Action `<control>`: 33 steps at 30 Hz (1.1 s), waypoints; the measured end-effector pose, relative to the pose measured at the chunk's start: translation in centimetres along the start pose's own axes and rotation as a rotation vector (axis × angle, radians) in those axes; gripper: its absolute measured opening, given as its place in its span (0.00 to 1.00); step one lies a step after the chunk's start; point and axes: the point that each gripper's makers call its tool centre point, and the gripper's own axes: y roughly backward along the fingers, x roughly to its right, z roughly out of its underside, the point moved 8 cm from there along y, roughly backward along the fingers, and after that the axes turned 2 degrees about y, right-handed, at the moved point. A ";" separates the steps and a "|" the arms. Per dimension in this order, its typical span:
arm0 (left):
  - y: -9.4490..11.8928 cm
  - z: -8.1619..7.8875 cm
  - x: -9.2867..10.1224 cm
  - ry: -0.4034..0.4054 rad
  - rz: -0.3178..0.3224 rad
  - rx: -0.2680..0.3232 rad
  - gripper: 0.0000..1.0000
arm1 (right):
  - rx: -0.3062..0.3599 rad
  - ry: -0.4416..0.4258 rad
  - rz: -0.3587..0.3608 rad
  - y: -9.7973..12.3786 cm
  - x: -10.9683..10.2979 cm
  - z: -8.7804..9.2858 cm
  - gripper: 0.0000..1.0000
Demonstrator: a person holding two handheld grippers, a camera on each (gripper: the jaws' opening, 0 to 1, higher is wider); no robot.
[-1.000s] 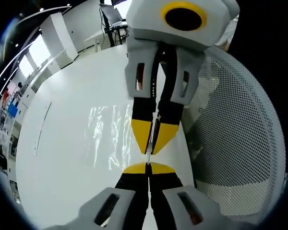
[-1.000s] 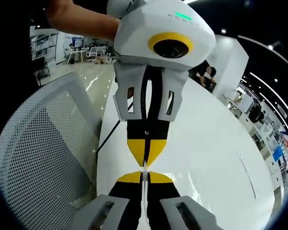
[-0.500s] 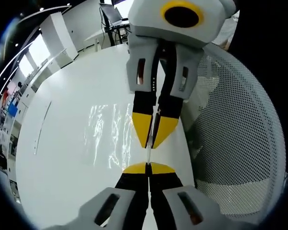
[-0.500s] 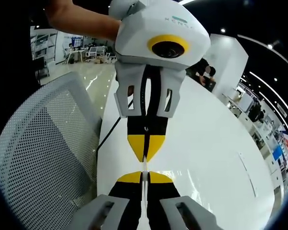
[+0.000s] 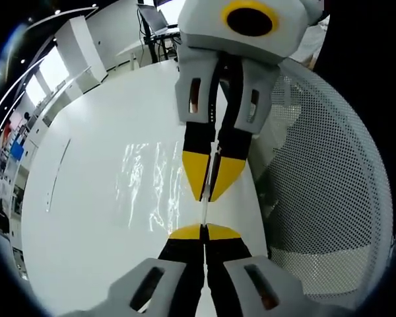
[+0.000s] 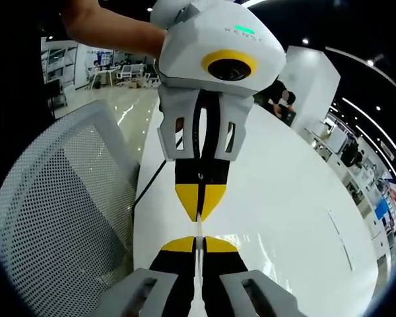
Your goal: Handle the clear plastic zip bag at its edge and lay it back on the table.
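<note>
yellow-tipped and black, our left gripper point(image 5: 203, 231) is clenched on the thin edge of the clear plastic zip bag point(image 5: 152, 188); our right gripper point(image 6: 198, 244) pinches that same edge point(image 6: 198, 231) from the facing side, tips nearly meeting. glossy, crinkled film hangs between them just above the smooth white table point(image 5: 86, 198). beside the table stands a white perforated mesh chair point(image 5: 323, 165). farther off, a person's hand point(image 6: 112, 30) holds the left tool.

One clear bag point(image 5: 152, 188), two grippers point(image 5: 203, 232) point(image 6: 198, 243), one white table point(image 5: 86, 218), one mesh chair point(image 5: 323, 172), one hand point(image 6: 109, 26) on the far gripper.
</note>
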 end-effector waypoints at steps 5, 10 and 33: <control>0.0 0.1 -0.1 0.000 0.000 0.001 0.00 | 0.001 -0.001 0.001 0.0 0.0 0.0 0.00; 0.0 0.2 -0.1 0.001 0.001 0.002 0.00 | 0.002 -0.003 0.001 0.0 0.0 0.0 0.00; 0.3 0.3 -0.1 0.005 0.003 -0.004 0.00 | 0.008 -0.013 0.005 0.2 0.0 0.1 0.00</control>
